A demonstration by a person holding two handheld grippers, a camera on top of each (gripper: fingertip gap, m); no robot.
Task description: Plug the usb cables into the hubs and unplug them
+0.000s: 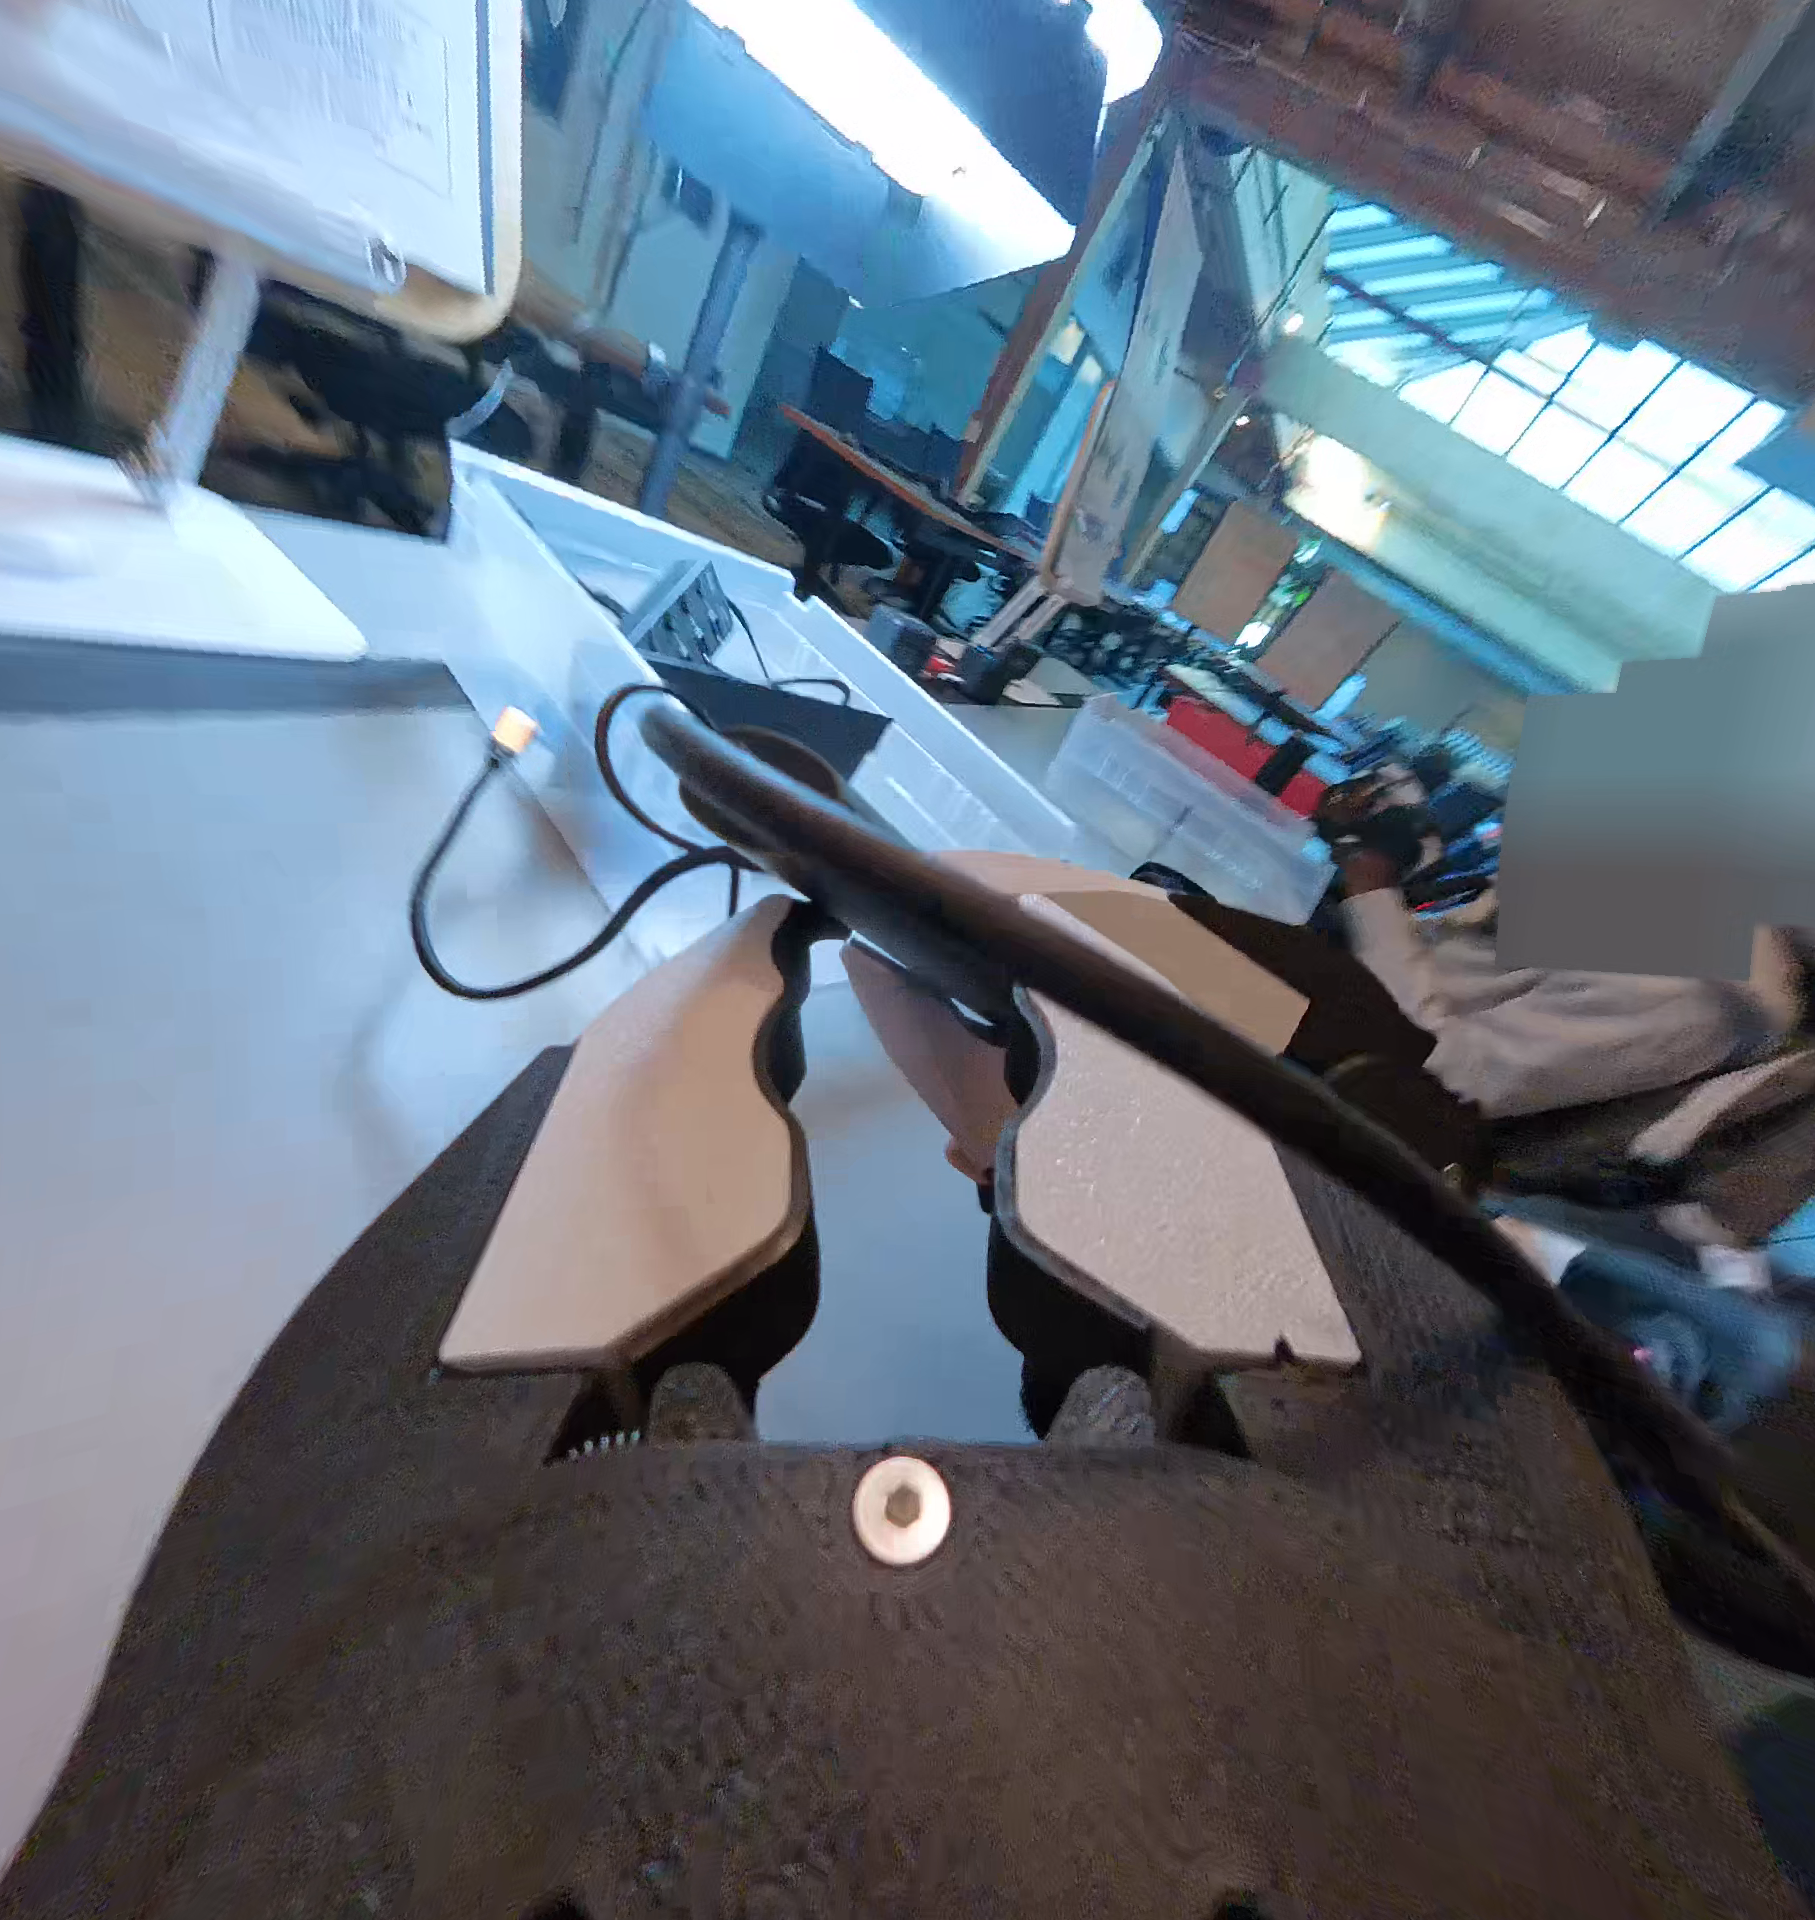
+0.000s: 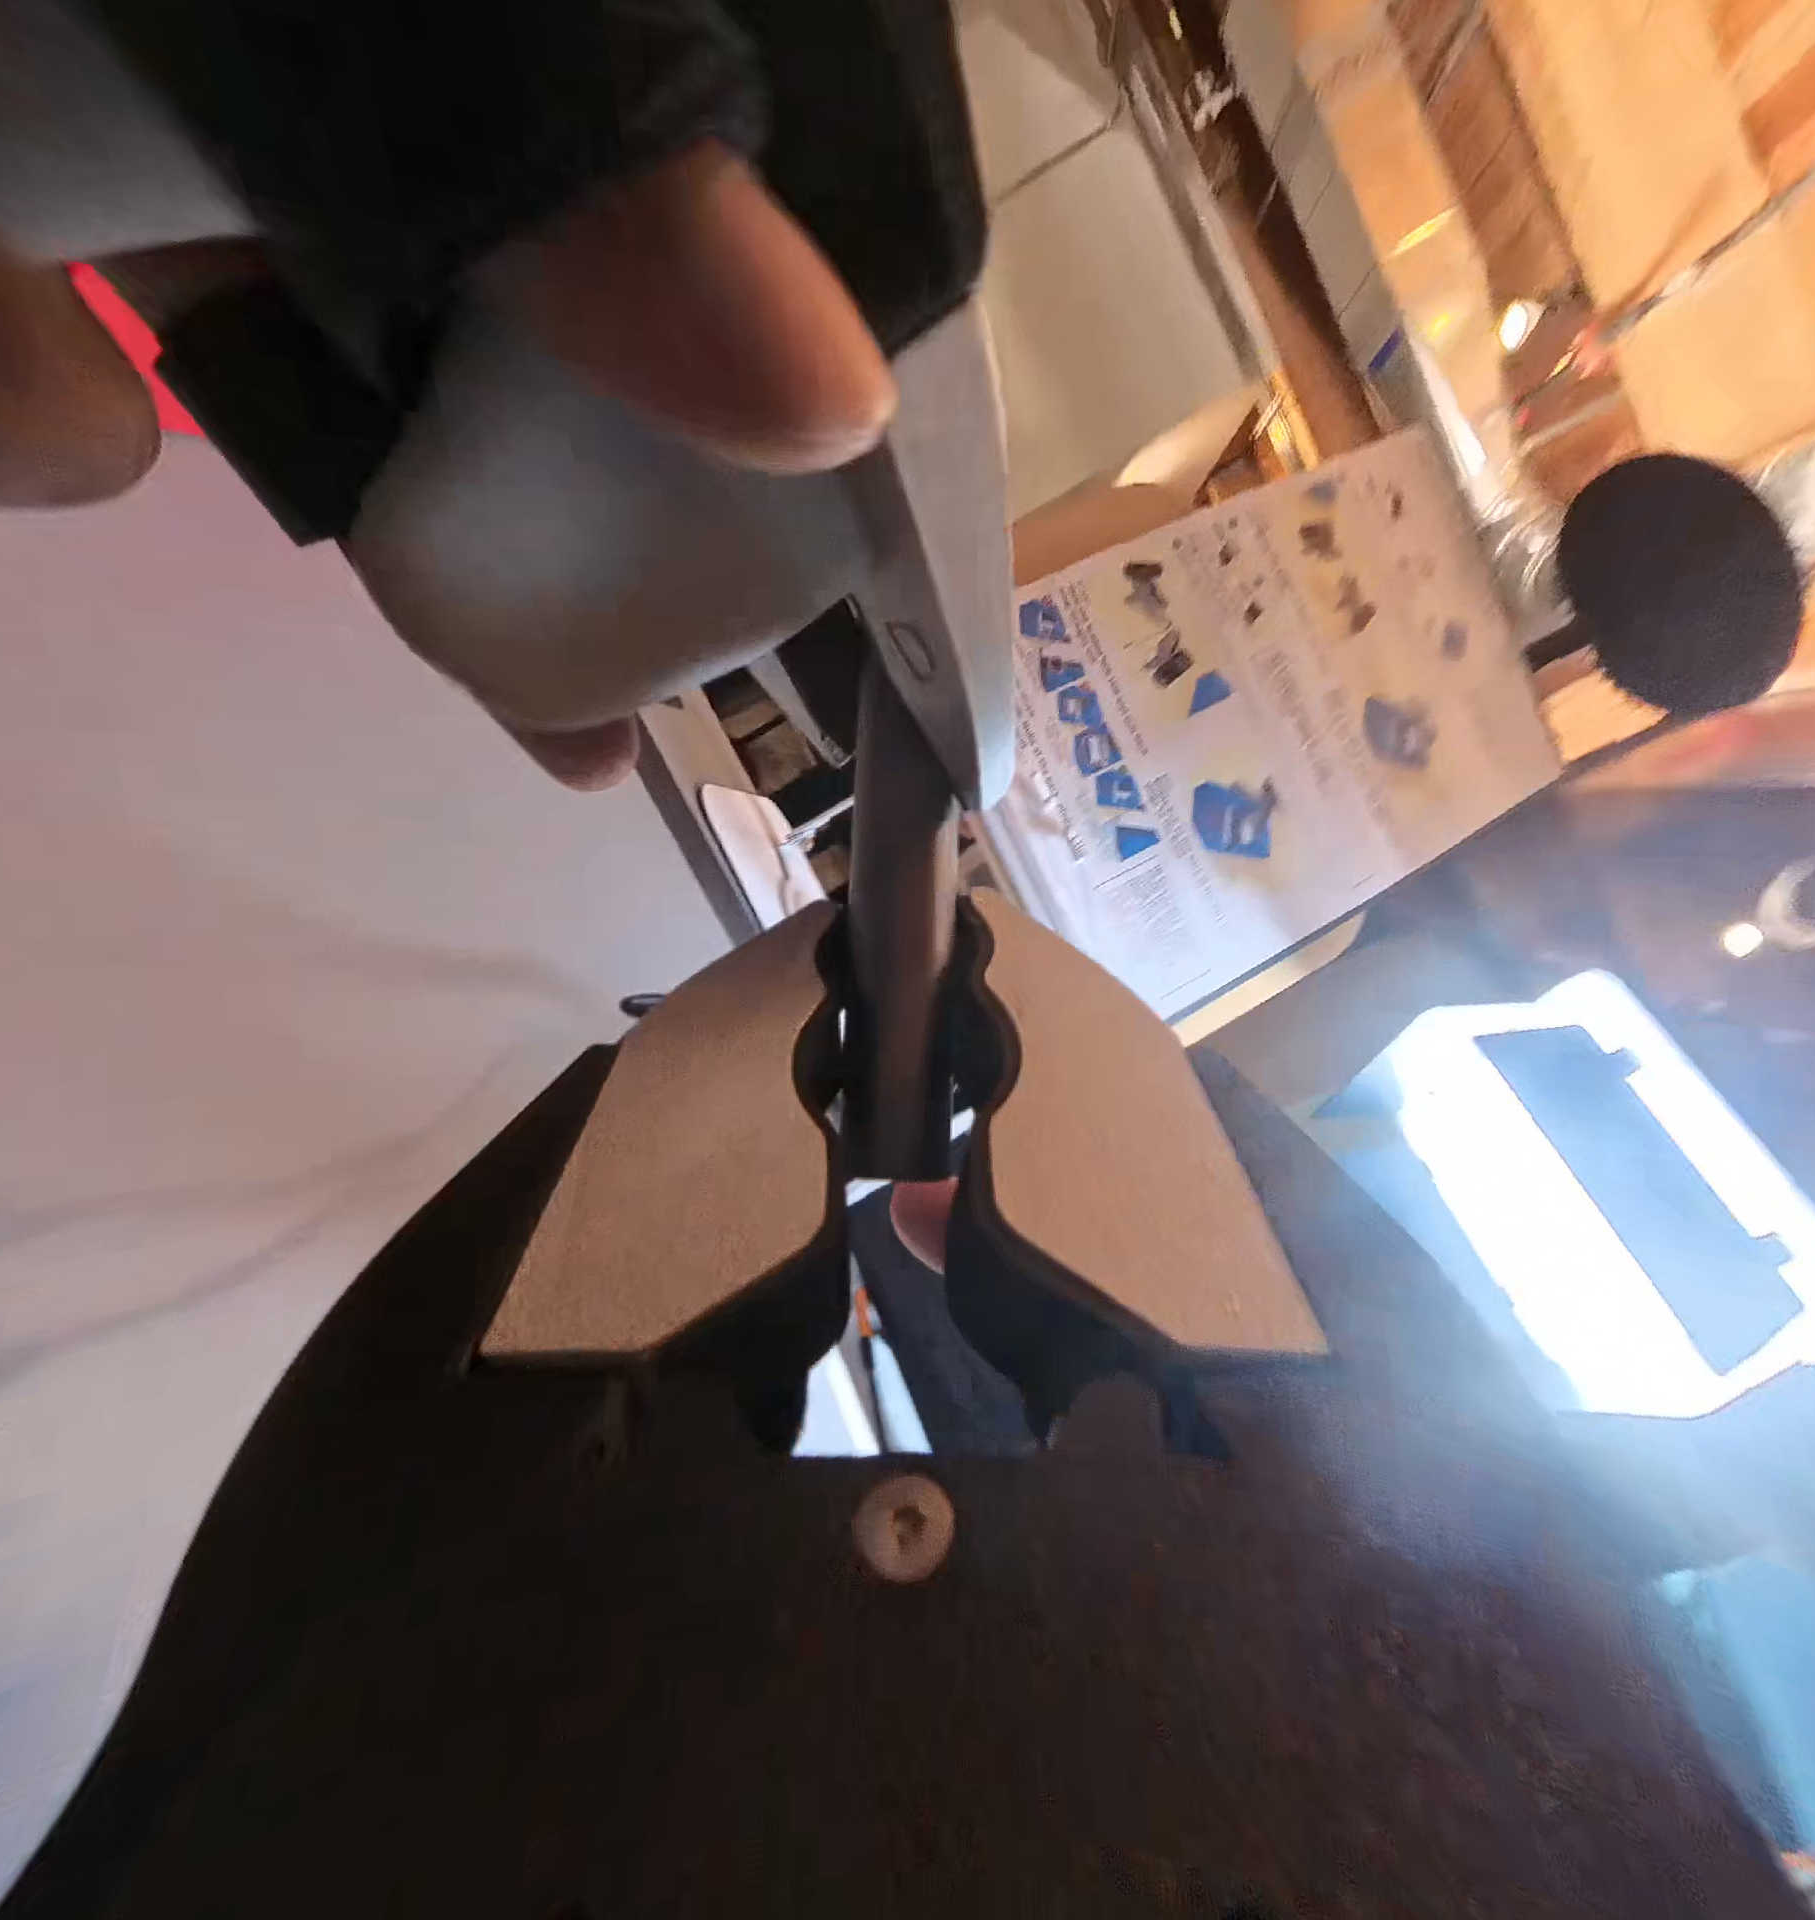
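A long dark flat USB hub [image 1: 934, 883] is held in the air between both grippers. My left gripper [image 1: 903, 956] is shut on it, its tan fingers [image 1: 674, 1122] on either side of the hub's body. The hub's black cable [image 1: 435, 914] loops down onto the white table [image 1: 155, 1039] and ends in a loose plug [image 1: 513, 732]. My right gripper [image 2: 898, 935] is shut on the same hub [image 2: 898, 1018], seen edge-on between its pads. In the left wrist view its fingers [image 1: 1173, 935] show just past mine. The left gripper's fingers [image 2: 622, 540] loom close above in the right wrist view.
A white tray [image 1: 529, 582] beyond the cable holds a grey hub [image 1: 685, 613] and a black item [image 1: 778, 717]. Clear plastic boxes [image 1: 1173, 810] stand farther right. A person's sleeve [image 1: 1526, 997] is at the right. A printed board [image 2: 1277, 707] stands behind.
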